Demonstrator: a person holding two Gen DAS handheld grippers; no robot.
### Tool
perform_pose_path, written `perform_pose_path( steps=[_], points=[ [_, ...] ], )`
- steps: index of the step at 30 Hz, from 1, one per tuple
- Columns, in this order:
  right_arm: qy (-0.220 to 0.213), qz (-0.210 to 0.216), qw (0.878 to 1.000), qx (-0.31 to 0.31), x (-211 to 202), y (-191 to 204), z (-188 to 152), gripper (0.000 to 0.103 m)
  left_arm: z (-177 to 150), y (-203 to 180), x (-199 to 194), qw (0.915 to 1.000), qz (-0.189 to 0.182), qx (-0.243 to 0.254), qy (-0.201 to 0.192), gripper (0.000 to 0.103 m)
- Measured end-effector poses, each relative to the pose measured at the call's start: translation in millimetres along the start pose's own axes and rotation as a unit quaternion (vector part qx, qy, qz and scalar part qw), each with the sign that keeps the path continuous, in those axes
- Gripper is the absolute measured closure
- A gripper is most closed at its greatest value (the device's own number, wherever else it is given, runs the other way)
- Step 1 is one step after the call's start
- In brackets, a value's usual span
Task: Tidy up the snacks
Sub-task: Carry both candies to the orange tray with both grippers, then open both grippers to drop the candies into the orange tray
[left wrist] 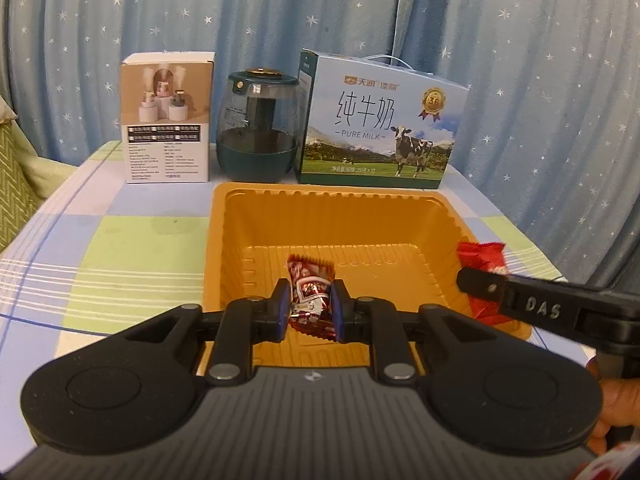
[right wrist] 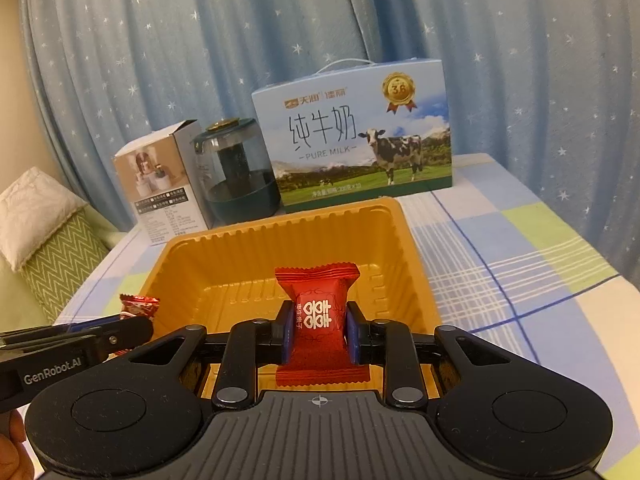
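Observation:
My left gripper (left wrist: 310, 307) is shut on a dark red patterned candy (left wrist: 311, 284) and holds it over the near part of the orange plastic tray (left wrist: 320, 216). My right gripper (right wrist: 316, 334) is shut on a bright red candy with white characters (right wrist: 316, 300) and holds it over the same tray (right wrist: 224, 256). In the left wrist view the right gripper's finger and its red candy (left wrist: 482, 258) show at the tray's right rim. In the right wrist view the left gripper's candy (right wrist: 138, 306) shows at the tray's left rim. The tray floor looks bare.
Behind the tray stand a white humidifier box (left wrist: 166, 120), a dark green humidifier (left wrist: 258, 128) and a blue pure-milk carton (left wrist: 380, 124). The table has a blue-green checked cloth (left wrist: 120, 248). Blue star curtains hang behind. A green cushion (right wrist: 52, 248) lies at the left.

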State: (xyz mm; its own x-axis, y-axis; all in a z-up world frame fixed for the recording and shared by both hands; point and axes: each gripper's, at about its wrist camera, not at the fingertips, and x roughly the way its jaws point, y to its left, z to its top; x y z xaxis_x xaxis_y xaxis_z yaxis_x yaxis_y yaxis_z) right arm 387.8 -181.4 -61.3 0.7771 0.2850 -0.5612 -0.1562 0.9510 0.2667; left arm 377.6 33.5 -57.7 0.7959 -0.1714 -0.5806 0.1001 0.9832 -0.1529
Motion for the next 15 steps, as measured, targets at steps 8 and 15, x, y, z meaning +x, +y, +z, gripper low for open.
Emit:
perform_pose_path(
  steps=[8,15],
  points=[
    [0.010,0.005,1.000,0.019,9,-4,-1,0.077,-1,7,1,0.9999,0.009,-0.001,0.005,0.063],
    [-0.003,0.030,0.999,0.038,7,-2,0,0.052,-1,13,-9,0.9999,0.016,0.000,0.003,0.063]
  ],
)
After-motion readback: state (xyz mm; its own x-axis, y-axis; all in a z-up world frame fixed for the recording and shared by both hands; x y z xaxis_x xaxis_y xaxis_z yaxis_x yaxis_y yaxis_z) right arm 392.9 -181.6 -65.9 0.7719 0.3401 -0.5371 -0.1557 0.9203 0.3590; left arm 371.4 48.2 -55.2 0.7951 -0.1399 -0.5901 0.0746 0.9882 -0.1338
